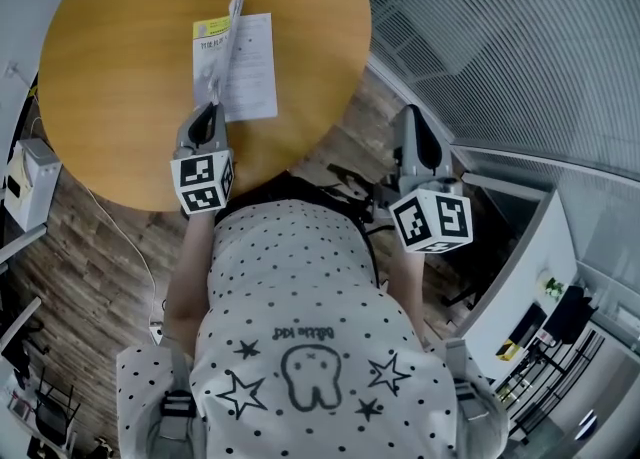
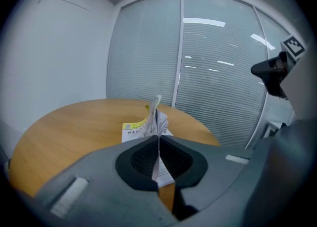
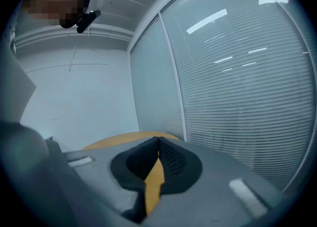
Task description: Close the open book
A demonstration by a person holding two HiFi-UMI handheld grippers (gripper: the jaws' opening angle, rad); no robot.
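The open book (image 1: 252,65) lies on the round wooden table (image 1: 110,57), white pages up, with a yellow strip at its left. One leaf (image 1: 236,9) stands up on edge along the middle. My left gripper (image 1: 208,115) is at the book's near left corner, shut on that leaf. In the left gripper view the thin white leaf (image 2: 155,113) runs straight down between the closed jaws of my left gripper (image 2: 158,141). My right gripper (image 1: 416,135) hangs off the table's right edge, shut and holding nothing. The right gripper view shows the right gripper (image 3: 158,141) with only the table (image 3: 124,140) beyond.
A glass wall with blinds (image 1: 500,37) curves round the table's right side. A white box (image 1: 28,179) and cables lie on the wooden floor to the left. Desks and chairs (image 1: 540,327) stand at the lower right.
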